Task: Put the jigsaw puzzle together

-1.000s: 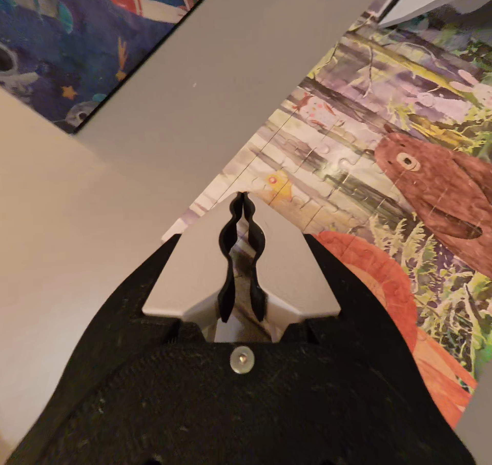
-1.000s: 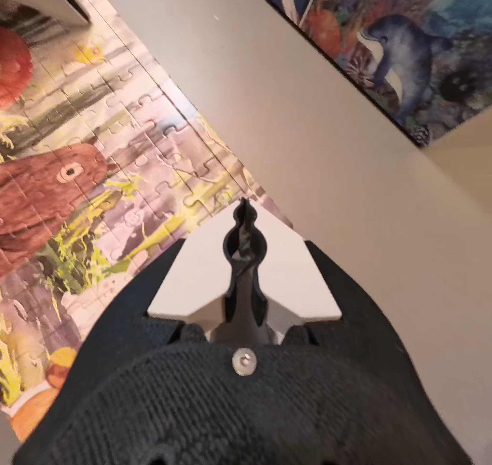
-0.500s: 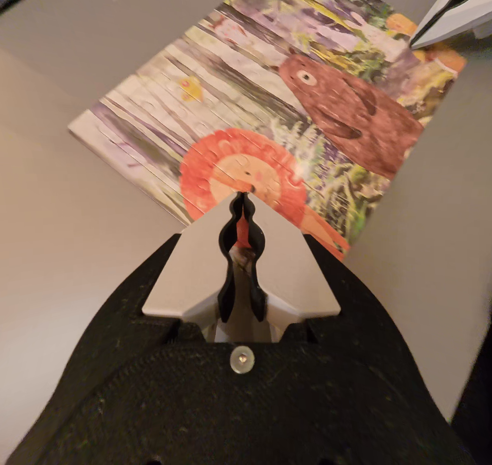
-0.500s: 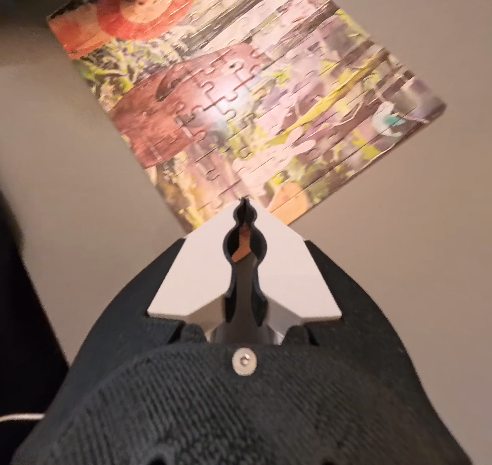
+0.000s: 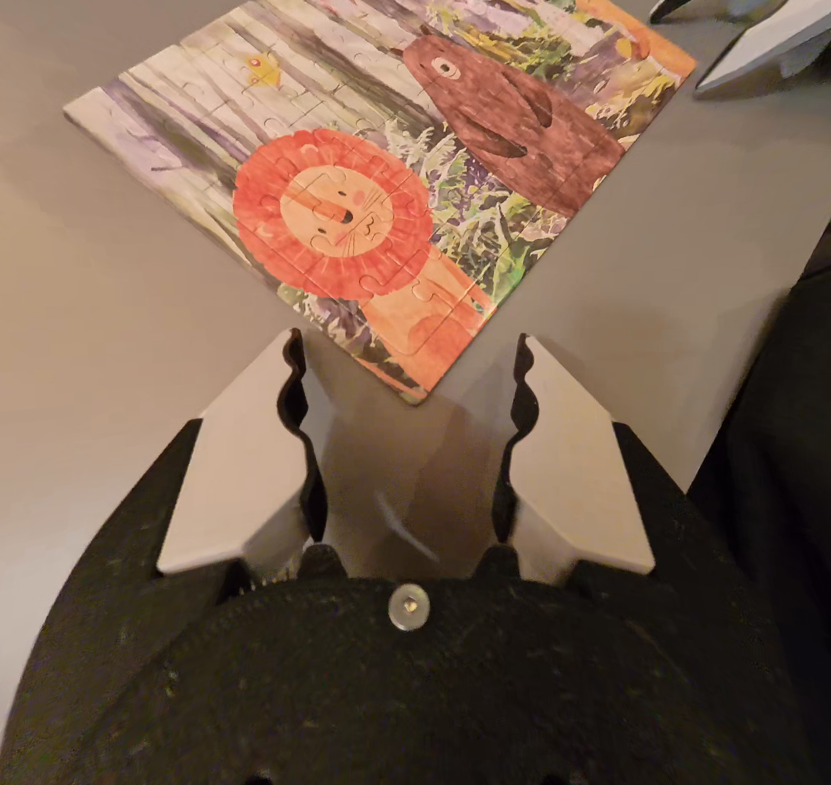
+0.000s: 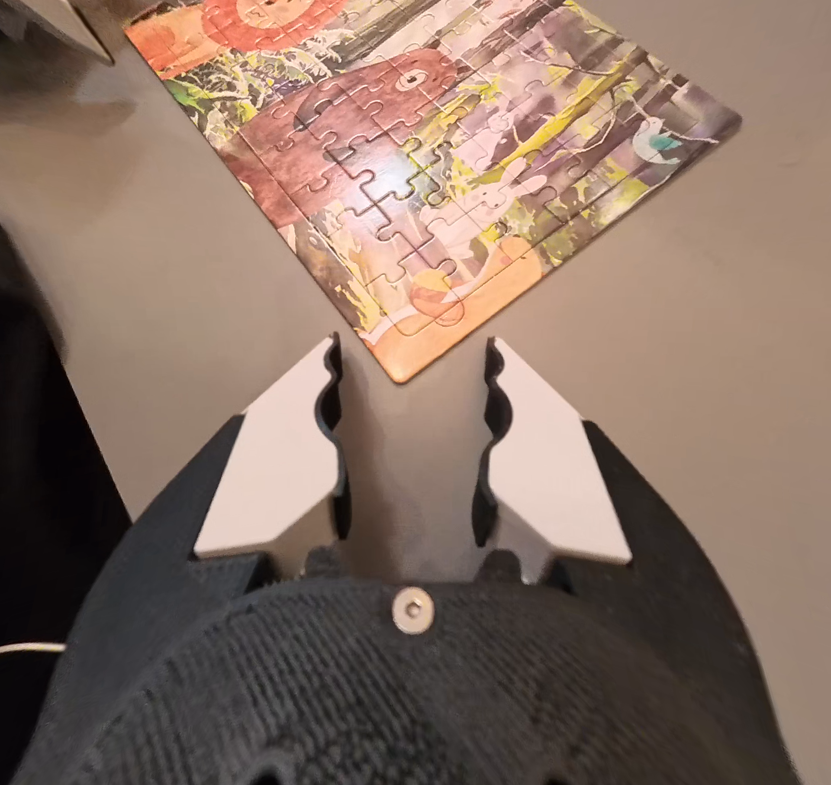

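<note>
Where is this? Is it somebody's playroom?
Maybe, but I can't be sure. It looks like an indoor tabletop: a plain grey table with a children's jigsaw puzzle of a lion and a bear lying flat and whole on it. Both grippers, left and right, are open and empty.

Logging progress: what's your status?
Left gripper and right gripper open, empty. Jigsaw puzzle assembled, flat on table. Nothing in the way.

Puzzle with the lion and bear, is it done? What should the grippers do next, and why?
Probably just lift both grippers away. The puzzle lies flat on the table with no gaps or loose pieces showing in either view. The left gripper and right gripper are both open and empty, each just off a near corner, so nothing seems left to place.
</note>
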